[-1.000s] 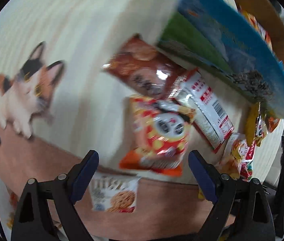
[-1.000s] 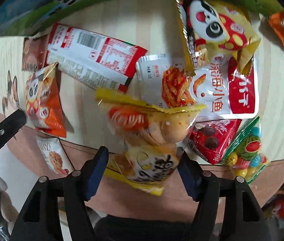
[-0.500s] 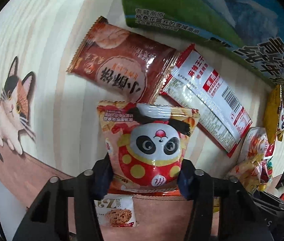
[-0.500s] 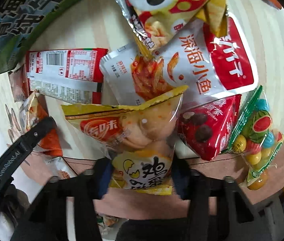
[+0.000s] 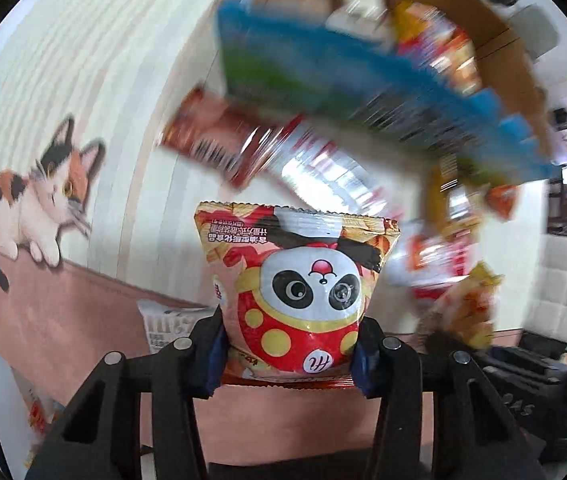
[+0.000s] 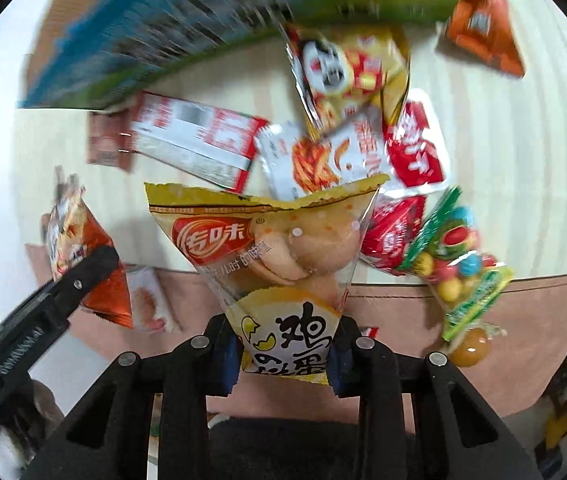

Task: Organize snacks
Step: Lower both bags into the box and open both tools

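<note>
left gripper clamped on panda bag, right gripper pinching egg-snack bag — box edge close ahead (blurred)

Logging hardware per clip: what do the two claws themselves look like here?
Both match. The left claw and right claw have matte black angular plastic fingers with blue pads inside the tips and round silver screw heads on top. A thin black cable runs down the left edge of each view. No sleeves visible.

We read 鸡蛋 big on yellow egg-snack bag, red logo 专味 up top; rest too blurry.
</note>
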Available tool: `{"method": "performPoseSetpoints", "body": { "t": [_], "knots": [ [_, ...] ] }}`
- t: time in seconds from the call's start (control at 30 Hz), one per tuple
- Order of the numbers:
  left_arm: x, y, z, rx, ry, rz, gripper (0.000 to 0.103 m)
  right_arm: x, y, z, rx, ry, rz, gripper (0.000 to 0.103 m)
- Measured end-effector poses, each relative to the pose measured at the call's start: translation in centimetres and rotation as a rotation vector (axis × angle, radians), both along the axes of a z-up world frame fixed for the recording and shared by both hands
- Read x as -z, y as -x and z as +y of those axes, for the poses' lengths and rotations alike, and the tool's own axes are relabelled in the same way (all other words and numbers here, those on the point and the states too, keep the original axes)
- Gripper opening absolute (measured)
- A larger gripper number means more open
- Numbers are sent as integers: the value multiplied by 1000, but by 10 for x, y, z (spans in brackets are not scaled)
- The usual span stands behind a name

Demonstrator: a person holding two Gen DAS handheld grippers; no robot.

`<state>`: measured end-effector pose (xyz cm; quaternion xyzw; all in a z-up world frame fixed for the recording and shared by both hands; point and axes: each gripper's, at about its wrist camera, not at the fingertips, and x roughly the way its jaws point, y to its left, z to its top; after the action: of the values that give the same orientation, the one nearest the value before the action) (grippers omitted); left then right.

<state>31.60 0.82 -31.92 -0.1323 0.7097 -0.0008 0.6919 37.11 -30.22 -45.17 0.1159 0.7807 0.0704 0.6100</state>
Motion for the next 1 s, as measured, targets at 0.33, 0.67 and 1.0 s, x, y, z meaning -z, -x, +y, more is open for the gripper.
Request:
{"method": "performPoseSetpoints", "body": {
  "t": [0.33, 0.67, 1.0],
  "knots": [
    [-115, -137, -15, 95, 22, -224, 46, -148, -86, -17, -49, -11, -286, 35],
    [-52, -272, 8, 94, -91, -122, 46, -135, -247, -15, 15, 188, -315, 35],
    [-19, -311, 11, 63, -114, -56, 49, -72, -299, -11, 45, 270, -227, 73]
  ]
}}
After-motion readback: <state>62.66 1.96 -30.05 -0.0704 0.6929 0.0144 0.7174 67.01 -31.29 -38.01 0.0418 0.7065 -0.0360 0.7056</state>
